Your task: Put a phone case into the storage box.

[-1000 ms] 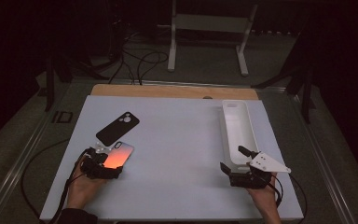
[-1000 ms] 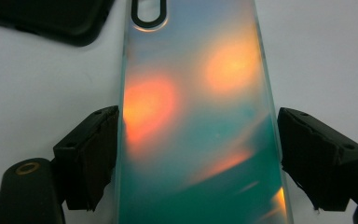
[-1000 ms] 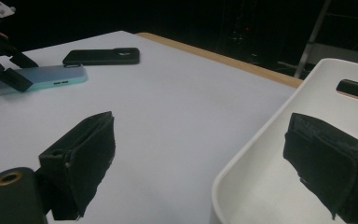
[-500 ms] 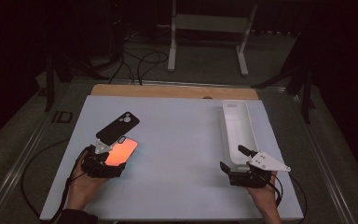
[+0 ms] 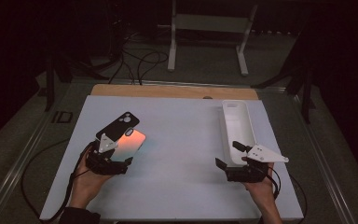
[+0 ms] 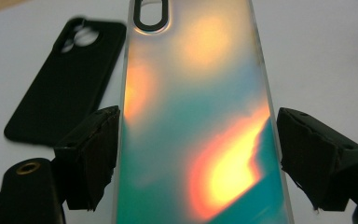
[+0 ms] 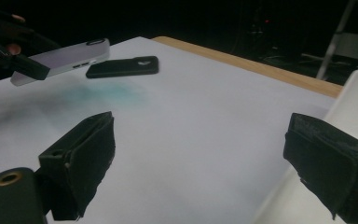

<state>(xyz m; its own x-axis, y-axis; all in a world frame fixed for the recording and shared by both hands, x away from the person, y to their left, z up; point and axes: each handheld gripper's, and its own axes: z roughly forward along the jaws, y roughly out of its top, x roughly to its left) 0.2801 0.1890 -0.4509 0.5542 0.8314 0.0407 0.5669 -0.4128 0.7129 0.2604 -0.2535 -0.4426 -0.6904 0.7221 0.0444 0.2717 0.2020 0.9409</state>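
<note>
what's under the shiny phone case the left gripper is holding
The iridescent case is lifted off the white table; beneath it lies bare tabletop with a teal glow. The black case lies beyond, not underneath.

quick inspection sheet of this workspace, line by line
surface: white tabletop with a wooden strip along the far edge.
job's things: iridescent phone case raised off the table between the left gripper's jaws; black phone case lying flat; white phone case by the right gripper.
clutter: nothing seen.
grippers: left gripper around the iridescent case, contact unclear; right gripper open, holding nothing.
cables: black cables on the floor behind the table.
surroundings: dark room, white metal stand behind.
</note>
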